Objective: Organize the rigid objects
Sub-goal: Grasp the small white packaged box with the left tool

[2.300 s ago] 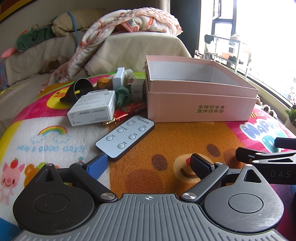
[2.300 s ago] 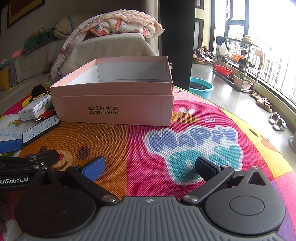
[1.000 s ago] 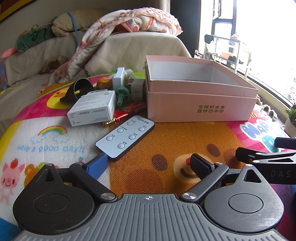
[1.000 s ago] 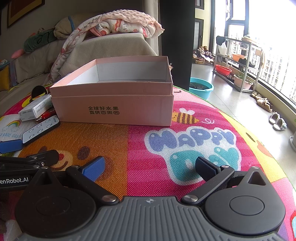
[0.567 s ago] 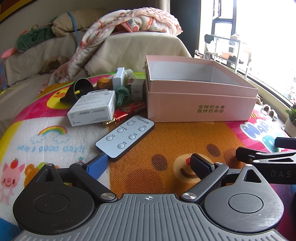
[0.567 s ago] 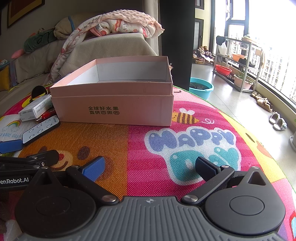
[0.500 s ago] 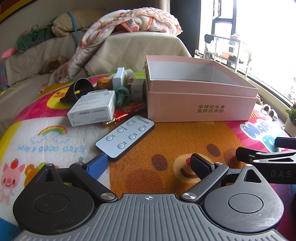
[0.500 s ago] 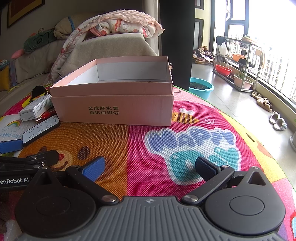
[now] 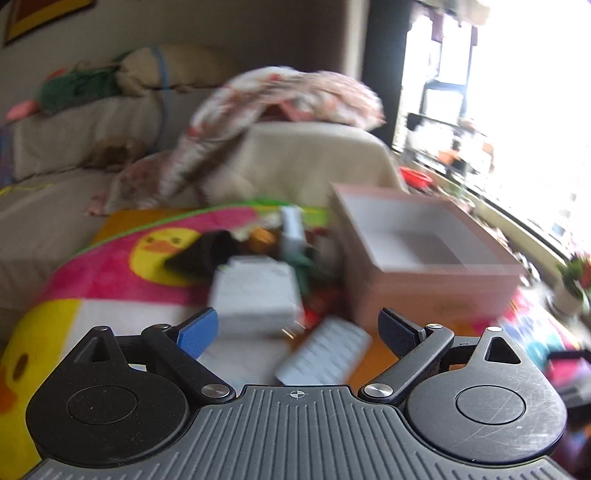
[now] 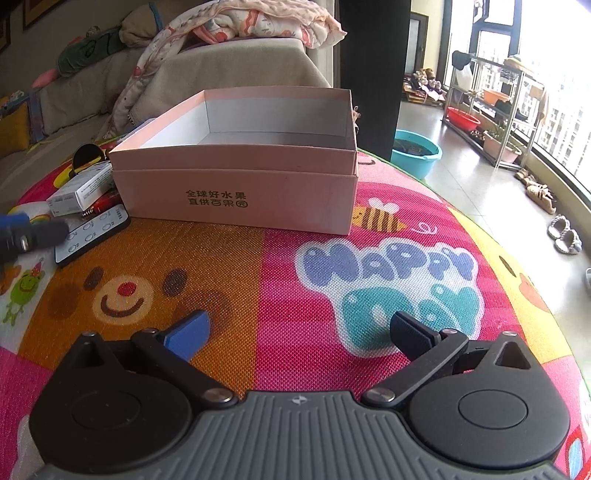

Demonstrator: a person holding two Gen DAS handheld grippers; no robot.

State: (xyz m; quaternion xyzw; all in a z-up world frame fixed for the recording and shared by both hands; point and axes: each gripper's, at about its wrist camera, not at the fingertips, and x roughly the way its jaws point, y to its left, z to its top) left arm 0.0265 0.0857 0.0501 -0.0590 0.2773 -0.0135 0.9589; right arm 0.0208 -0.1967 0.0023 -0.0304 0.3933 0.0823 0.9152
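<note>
- Left gripper (image 9: 298, 328): jaws wide apart, holding nothing, touching nothing; blue pad (image 9: 197, 331) on one finger, dark pad on the other.
- Raised above the mat (image 10: 295, 291), aimed over the remote (image 9: 325, 352) and white carton (image 9: 256, 295); view heavily blurred.
- Right gripper (image 10: 299, 332): jaws equally wide apart, gripping nothing, low over the mat, pointed at the pink box (image 10: 236, 184).
- Pink box open-topped, nothing seen inside, standing on the mat ahead.
- Remote flat on the mat just left of the box; white carton behind it, a red item (image 10: 101, 205) between carton and box.
- More clutter behind the carton, including a dark cone (image 9: 201, 254); too smeared to name the rest.
- Sofa (image 10: 236, 70) with a blanket (image 10: 255, 22) beyond; teal basin (image 10: 417, 149) and rack (image 10: 491, 107) by the window.
</note>
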